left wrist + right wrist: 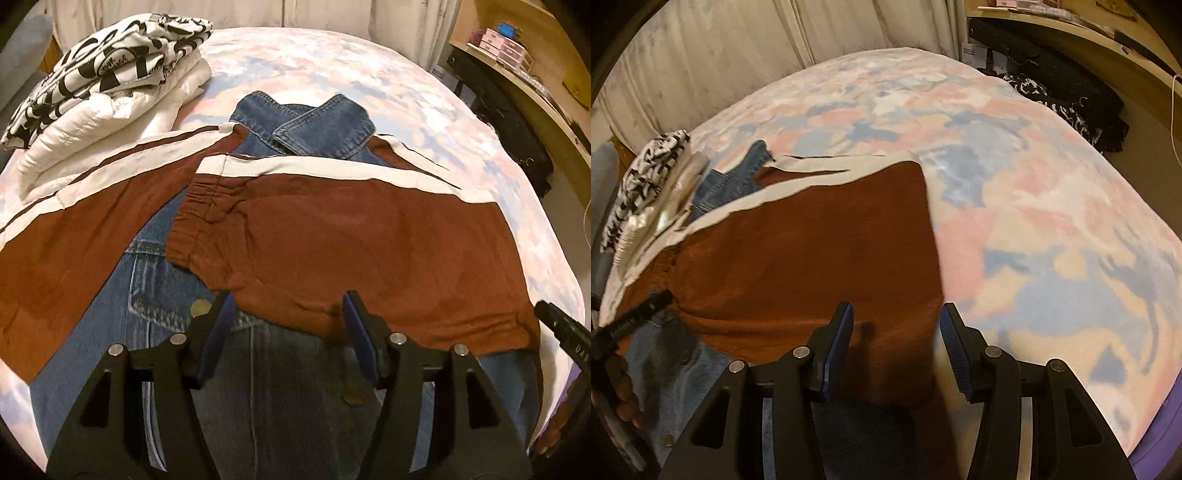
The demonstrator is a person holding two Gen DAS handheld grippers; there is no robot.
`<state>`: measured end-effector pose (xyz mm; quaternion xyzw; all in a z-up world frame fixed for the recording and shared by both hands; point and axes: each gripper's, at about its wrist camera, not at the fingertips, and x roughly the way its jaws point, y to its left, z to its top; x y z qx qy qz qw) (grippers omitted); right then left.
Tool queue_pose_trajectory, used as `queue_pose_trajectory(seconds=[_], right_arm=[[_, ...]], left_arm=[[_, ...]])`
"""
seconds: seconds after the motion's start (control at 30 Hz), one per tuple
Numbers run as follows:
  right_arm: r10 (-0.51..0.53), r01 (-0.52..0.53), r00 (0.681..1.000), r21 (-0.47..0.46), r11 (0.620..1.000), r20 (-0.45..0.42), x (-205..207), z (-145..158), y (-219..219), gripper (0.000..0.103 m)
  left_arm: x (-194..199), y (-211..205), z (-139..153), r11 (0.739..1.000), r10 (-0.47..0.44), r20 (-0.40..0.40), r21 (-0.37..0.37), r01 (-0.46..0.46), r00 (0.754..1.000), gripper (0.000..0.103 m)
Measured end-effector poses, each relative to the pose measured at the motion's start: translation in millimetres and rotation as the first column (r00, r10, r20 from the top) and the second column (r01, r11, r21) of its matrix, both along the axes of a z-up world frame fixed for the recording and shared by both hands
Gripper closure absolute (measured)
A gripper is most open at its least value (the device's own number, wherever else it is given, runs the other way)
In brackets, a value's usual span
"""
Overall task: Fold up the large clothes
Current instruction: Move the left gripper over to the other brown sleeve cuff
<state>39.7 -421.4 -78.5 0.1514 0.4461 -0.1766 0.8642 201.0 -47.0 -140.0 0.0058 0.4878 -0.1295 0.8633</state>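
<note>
The denim jacket (280,122) lies mostly hidden under its folded-in brown sleeves (351,236), and its hem runs off the lower edge of the left wrist view. In the right wrist view the stack of folded clothes (646,177) is blurred and cut by the left edge. The small boxes on the desk (506,44) are too small to read.

Bed (369,74) with pink, blue and white patterned cover. On it: denim jacket (258,369) with rust-brown, white-striped sleeves (332,240) folded across, laid flat at the near side. Far left corner: folded white padded item (110,114), black-and-white printed garment (103,62) stacked on top.
</note>
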Motion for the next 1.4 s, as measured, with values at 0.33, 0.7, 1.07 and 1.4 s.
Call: queue_pose_trajectory(seconds=[0.33, 0.7, 1.07, 1.4], right_arm=[[0.018, -0.019, 1.0, 0.059, 0.998, 0.024, -27, 7, 31, 0.054], [0.133, -0.133, 0.991, 0.033, 0.991, 0.01, -64, 9, 109, 0.05], [0.243, -0.244, 0.969, 0.015, 0.97, 0.036, -95, 33, 176, 0.044], [0.378, -0.374, 0.921, -0.06, 0.926, 0.089, -97, 77, 242, 0.044]], left_arm=[[-59, 3, 21, 1.0, 0.001, 0.023, -0.024, -0.001, 1.0, 0.043], [-113, 38, 32, 0.997, 0.073, -0.008, -0.038, -0.073, 0.997, 0.043], [-155, 109, 60, 0.992, 0.116, 0.039, 0.04, -0.117, 0.993, 0.043], [-162, 213, 83, 0.965, 0.262, 0.057, -0.021, -0.261, 0.963, 0.043]])
